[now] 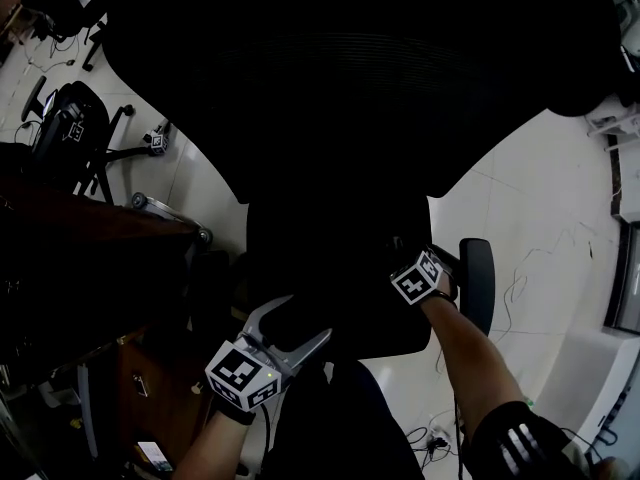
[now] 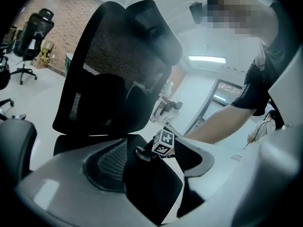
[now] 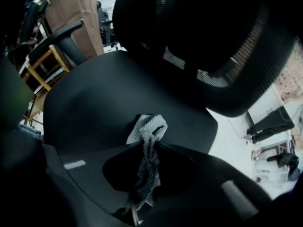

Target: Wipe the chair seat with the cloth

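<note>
The black office chair's seat [image 1: 330, 268] lies below its tall mesh backrest [image 1: 350, 68]. My right gripper [image 3: 150, 144] is shut on a grey cloth [image 3: 147, 129], whose bunched end presses on the seat [image 3: 109, 93] near its front edge. In the head view its marker cube [image 1: 418, 276] sits over the seat's right side. My left gripper [image 1: 305, 320] hovers at the seat's front left, open with nothing between its jaws. From the left gripper view the seat [image 2: 151, 193] shows between the wide-apart jaws, with the right gripper's cube [image 2: 164, 142] beyond.
The chair's right armrest [image 1: 477, 283] juts out beside my right arm. Another black chair [image 1: 70, 118] stands on the white tiled floor at the far left. A dark wooden desk [image 1: 90, 238] is close on the left. Cables [image 1: 440, 436] lie on the floor.
</note>
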Available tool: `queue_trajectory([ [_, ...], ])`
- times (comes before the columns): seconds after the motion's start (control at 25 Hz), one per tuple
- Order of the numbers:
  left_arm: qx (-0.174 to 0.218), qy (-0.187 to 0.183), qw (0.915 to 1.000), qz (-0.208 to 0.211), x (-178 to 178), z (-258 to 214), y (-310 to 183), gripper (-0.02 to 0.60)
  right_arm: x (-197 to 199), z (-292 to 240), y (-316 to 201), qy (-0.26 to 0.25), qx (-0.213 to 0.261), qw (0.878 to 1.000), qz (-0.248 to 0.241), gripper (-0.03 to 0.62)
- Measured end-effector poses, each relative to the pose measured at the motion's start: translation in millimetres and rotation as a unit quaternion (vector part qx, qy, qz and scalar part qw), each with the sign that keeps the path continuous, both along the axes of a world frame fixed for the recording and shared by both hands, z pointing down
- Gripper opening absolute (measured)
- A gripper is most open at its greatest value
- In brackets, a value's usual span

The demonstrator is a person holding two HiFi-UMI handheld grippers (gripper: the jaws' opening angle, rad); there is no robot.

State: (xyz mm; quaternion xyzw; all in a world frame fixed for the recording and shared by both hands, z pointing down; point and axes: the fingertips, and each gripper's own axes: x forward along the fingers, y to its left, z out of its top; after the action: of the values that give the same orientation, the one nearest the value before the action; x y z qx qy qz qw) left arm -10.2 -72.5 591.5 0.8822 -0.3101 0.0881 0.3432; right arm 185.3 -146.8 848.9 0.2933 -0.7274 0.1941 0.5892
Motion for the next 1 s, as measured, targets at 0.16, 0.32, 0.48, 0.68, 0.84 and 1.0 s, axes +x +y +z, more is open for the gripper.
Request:
queue_trajectory([
  [0.16, 0.001, -0.005, 1.0, 0.001, -5, -4, 4, 0.337, -18, -15, -4, -0.036, 0.013, 0.999, 0.022, 0.046],
  [0.32, -0.002, -0.018, 0.9997, -0.017, -26, -9, 12, 0.337, -104, -41, 6, -0.122, 0.016, 0.992, -0.002, 0.046],
  [0.48, -0.005, -0.029, 0.9983, -0.05, -57, -7, 22, 0.337, -207, -50, 31, -0.188, 0.003, 0.981, -0.05, 0.046],
  [0.68, -0.009, -0.044, 0.9968, -0.066, -79, -5, 32, 0.337, -289, -42, 67, -0.214, -0.022, 0.971, -0.106, 0.046],
  [0.84, -0.01, -0.043, 0.9964, -0.072, -85, -4, 37, 0.337, -303, -17, 90, -0.193, -0.038, 0.971, -0.135, 0.046],
  [1.0, -0.014, -0.04, 0.9969, -0.067, -85, -2, 45, 0.337, -283, -1, 102, -0.163, -0.038, 0.975, -0.149, 0.046],
])
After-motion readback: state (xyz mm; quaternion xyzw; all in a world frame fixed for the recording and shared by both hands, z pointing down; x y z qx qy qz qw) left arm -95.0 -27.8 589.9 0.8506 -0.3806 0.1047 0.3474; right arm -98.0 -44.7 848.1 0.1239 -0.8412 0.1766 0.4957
